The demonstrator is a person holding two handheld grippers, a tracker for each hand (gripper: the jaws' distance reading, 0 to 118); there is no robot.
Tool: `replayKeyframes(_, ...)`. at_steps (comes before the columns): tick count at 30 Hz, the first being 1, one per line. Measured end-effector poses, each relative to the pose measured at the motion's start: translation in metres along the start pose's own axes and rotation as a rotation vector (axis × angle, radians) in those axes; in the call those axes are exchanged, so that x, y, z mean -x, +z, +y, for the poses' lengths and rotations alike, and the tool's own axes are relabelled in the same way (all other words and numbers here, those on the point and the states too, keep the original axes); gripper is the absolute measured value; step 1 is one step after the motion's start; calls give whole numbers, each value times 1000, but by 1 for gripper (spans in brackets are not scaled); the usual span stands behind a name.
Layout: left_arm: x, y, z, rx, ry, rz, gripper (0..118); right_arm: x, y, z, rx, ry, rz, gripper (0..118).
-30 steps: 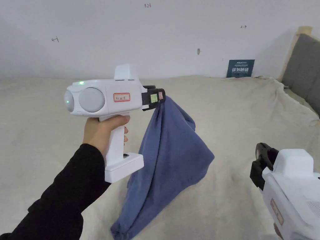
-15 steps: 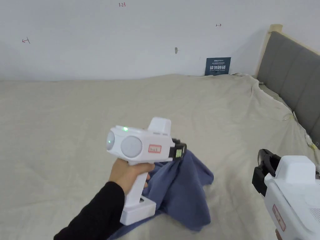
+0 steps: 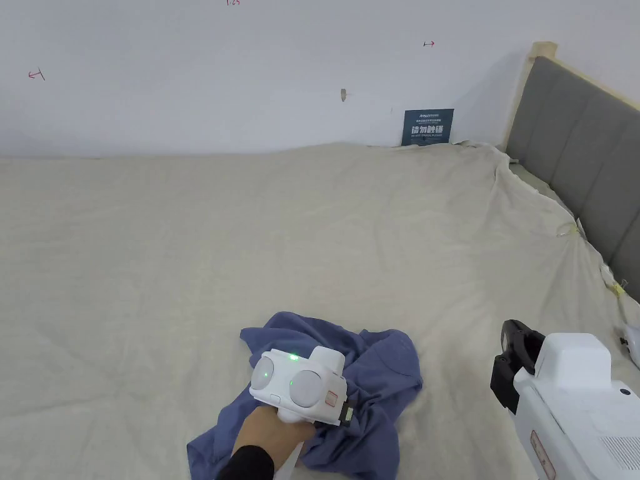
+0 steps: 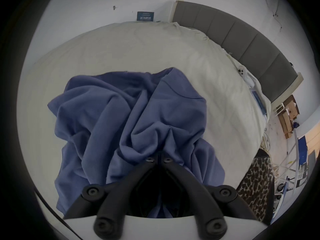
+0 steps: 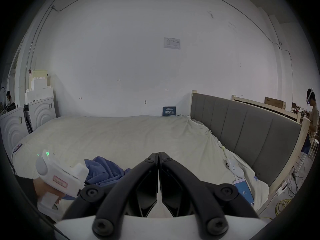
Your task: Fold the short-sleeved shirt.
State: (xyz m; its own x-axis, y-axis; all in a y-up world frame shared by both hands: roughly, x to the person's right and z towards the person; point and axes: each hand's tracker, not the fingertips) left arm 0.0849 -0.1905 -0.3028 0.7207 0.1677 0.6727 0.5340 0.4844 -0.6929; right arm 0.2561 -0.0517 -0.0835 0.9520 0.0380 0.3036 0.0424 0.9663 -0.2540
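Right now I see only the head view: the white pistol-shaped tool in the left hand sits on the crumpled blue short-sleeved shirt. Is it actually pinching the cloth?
Observer: Yes. In the left gripper view, the left gripper has its black jaws closed on a bunched fold of the blue short-sleeved shirt.
Visitor: And the other tool, at my lower right?
Observer: The right gripper view shows the right gripper with its jaws shut together and nothing between them.
Visitor: Is anything else lying on the bed?
Observer: A phone with a lit screen lies on the beige bed sheet, near the grey padded headboard.
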Motion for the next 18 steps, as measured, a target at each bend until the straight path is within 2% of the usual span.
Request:
replayKeyframes(2,-2,5,-1,-26,8,12,17,0,1,0,2,2,2,0)
replayKeyframes(4,-3,16,-1,-47,20,-1,54,1,2,1,0,6,4,0)
replayKeyframes(6,-3,33,3,-87,58,-16,101,2,4,3,-5,9,7,0)
replayKeyframes(7,-2,44,6,-113,81,-27,112,2,4,5,-10,8,9,0)
replayKeyframes(11,0,106,8,-354,116,-26,115,7,8,13,-30,11,17,0)
replayKeyframes(18,9,200,2,-646,79,134,115,16,14,30,-81,16,38,0)
